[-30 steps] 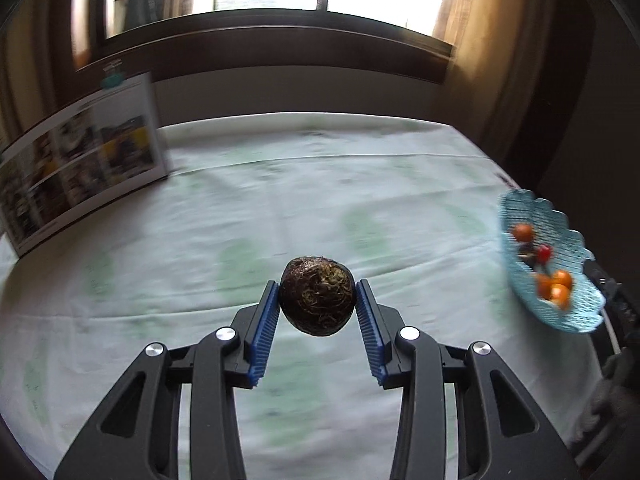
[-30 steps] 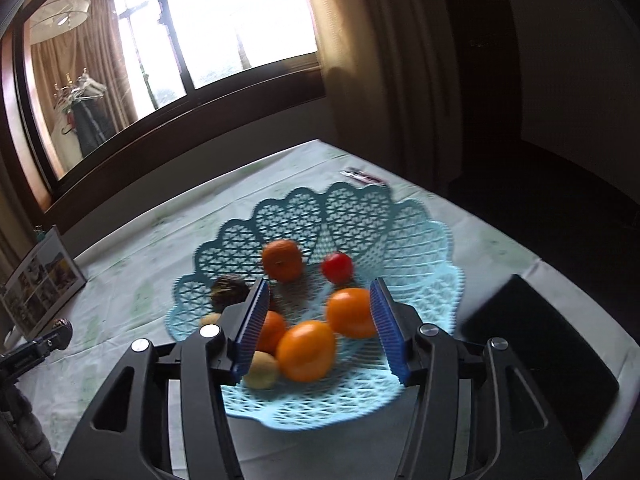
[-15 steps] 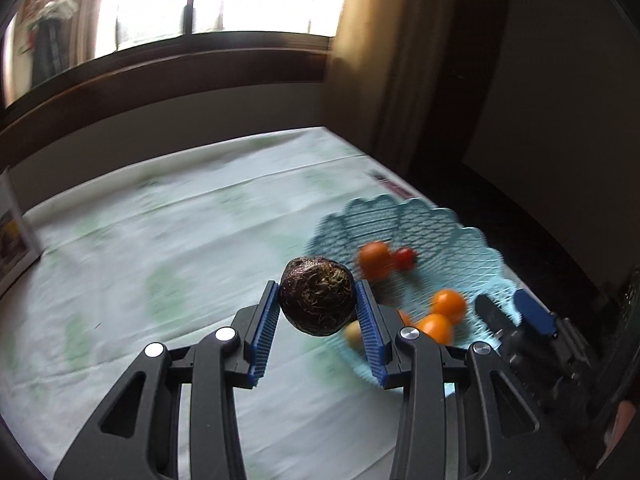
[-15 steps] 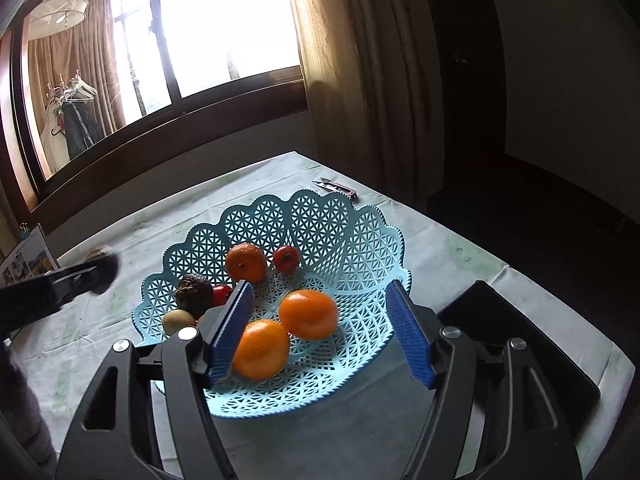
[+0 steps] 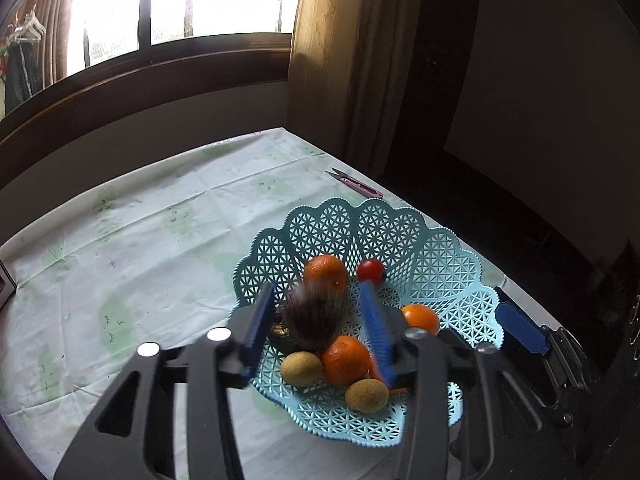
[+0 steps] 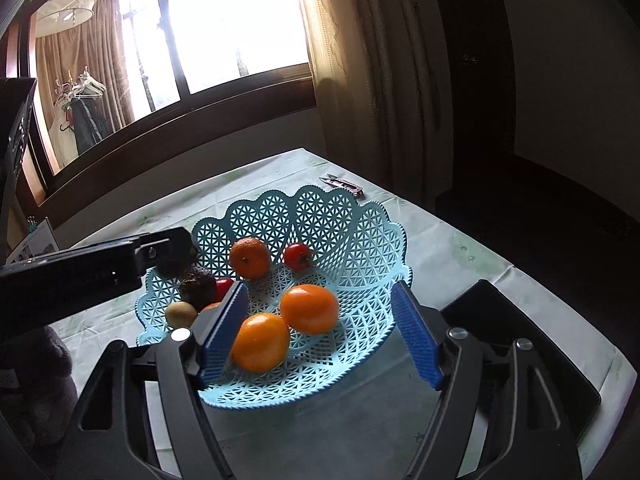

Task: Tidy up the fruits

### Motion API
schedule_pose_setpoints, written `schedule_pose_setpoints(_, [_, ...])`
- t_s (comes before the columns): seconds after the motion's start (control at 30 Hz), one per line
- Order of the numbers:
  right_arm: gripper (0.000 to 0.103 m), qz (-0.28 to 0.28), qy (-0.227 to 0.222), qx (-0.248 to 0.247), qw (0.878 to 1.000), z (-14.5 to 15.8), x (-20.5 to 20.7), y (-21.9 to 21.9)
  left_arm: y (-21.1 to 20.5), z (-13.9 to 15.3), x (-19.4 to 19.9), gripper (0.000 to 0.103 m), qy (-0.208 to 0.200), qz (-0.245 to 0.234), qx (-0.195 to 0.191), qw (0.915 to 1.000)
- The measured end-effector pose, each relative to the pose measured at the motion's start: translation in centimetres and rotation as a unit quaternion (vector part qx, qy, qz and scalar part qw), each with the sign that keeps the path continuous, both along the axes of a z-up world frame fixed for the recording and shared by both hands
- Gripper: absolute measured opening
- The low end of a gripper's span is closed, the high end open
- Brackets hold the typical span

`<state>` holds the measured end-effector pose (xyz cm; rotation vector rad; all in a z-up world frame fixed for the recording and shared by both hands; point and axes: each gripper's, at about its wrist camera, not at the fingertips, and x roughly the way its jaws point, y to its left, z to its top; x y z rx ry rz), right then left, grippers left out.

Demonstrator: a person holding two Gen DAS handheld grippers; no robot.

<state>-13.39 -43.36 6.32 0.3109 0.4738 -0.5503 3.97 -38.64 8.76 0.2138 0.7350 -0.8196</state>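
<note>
A light-blue lattice basket [image 5: 424, 248] [image 6: 360, 236] sits on the table and holds several oranges [image 5: 325, 271] [image 6: 309, 308], small red tomatoes [image 5: 370, 270] [image 6: 297, 256], brownish kiwis [image 5: 301, 369] [image 6: 181, 313] and a dark fruit [image 6: 197, 285]. My left gripper [image 5: 318, 320] hangs over the basket's left side with its jaws apart. The dark brown fruit [image 5: 316, 316] between them is motion-blurred and clear of both pads. My right gripper [image 6: 320, 330] is open and empty over the basket's near rim, and it also shows in the left wrist view [image 5: 520, 328].
Small snips [image 5: 354, 182] [image 6: 342, 185] lie on the pale green-patterned tablecloth [image 5: 140, 240] behind the basket. A black flat object [image 6: 532, 340] lies at the table's right near corner. A framed photo card [image 6: 38, 242] stands far left. Window and curtains lie beyond.
My left gripper swung right from bare cloth to over the basket, then opened; the dark fruit has left its pads and blurs downward. My right gripper opened wider and drew back slightly.
</note>
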Motion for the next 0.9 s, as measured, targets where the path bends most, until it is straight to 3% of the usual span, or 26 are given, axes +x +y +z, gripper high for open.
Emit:
schedule_pose_setpoints(0.03, [0.076, 0.000, 0.001, 0.000, 1.000, 0.0, 0.0, 0.0, 0.2, 0.1, -0.2, 0.068, -0.004, 0.002, -0.001, 1.0000])
schedule_pose_setpoints(0.17, [0.078, 0.000, 0.003, 0.000, 1.000, 0.0, 0.0, 0.0, 0.8, 0.7, -0.6, 0.090, -0.034, 0.013, -0.005, 0.9993])
schedule_pose_setpoints(0.2, [0.084, 0.000, 0.004, 0.001, 1.000, 0.0, 0.0, 0.0, 0.9, 0.8, -0.7, 0.093, -0.043, 0.016, -0.004, 0.9989])
schedule_pose_setpoints(0.4, [0.094, 0.004, 0.015, 0.001, 1.000, -0.2, -0.3, 0.1, 1.6, 0.8, -1.2, 0.097, -0.064, 0.032, 0.005, 0.9975])
schedule_pose_setpoints(0.67, [0.095, 0.016, 0.035, -0.007, 0.999, -0.5, -0.3, 0.9, 1.9, 0.8, -2.4, 0.098, -0.099, 0.047, 0.032, 0.9935])
schedule_pose_setpoints(0.9, [0.095, 0.025, 0.046, -0.012, 0.999, -0.8, -0.1, 1.7, 2.6, 0.5, -2.7, 0.098, -0.096, 0.055, 0.040, 0.9931])
